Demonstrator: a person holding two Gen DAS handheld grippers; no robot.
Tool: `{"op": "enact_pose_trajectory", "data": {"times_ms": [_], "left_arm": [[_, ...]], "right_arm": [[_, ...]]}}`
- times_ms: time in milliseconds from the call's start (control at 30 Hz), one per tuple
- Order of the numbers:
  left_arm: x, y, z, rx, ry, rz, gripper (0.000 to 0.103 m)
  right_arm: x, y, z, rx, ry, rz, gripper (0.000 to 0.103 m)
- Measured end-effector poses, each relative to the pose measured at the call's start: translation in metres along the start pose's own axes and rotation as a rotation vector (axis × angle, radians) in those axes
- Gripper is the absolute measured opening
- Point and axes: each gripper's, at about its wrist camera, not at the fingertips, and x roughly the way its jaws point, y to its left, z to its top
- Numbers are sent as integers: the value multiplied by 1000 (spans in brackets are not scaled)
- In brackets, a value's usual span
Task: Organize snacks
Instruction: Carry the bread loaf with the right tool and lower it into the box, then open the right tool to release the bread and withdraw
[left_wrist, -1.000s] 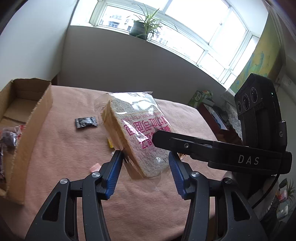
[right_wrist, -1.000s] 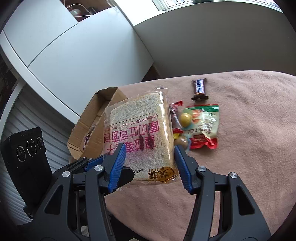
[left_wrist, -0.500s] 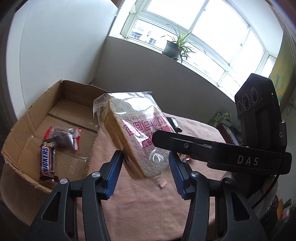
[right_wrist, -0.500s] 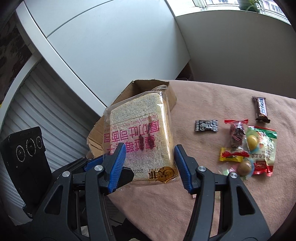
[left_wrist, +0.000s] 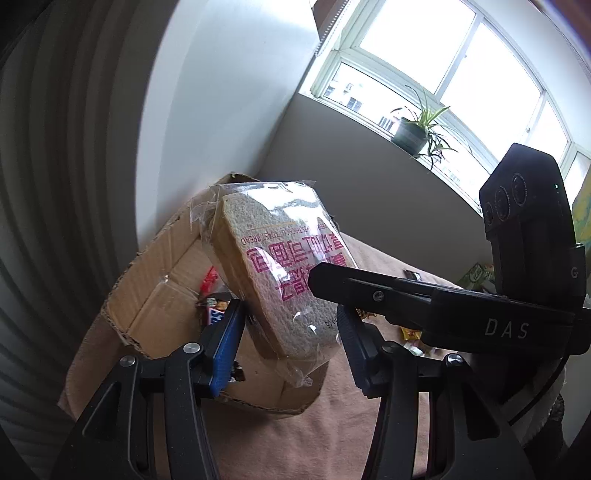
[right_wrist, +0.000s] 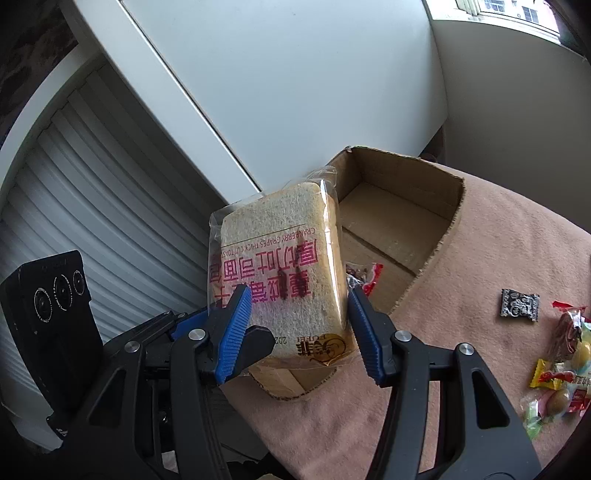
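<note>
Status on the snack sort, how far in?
Partly done. A Snickers bar and a red-wrapped snack already lie in the box. Both grippers, left and right, hold the bread bag over it. Left on the cloth: a black packet and mixed sweets.

- The clear bread bag (right_wrist: 280, 273) is printed in magenta with "CRANBERRY GRAPES THICK CUT TOAST"; the line is seen upside down in the right wrist view.
- In the left wrist view only "TOAST BREAD" can be made out on the same bag (left_wrist: 284, 266), mirrored.
- Large magenta Chinese characters are printed below that line; they are not transcribed.
- The digits "202" are read at the bag's lower edge, the rest being covered.
- "DAS" is marked in white on the black right tool (left_wrist: 502, 328).
</note>
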Motion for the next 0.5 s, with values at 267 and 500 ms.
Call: {"op": "enact_pose_trajectory", "data": {"times_ms": [267, 500], "left_arm": [[4, 20, 0, -21, -12, 136, 48], [2, 13, -1, -18, -26, 131, 48]], "right_arm": [[9, 6, 5, -19, -6, -48, 58], [-16, -5, 1, -11, -45, -72, 65]]}}
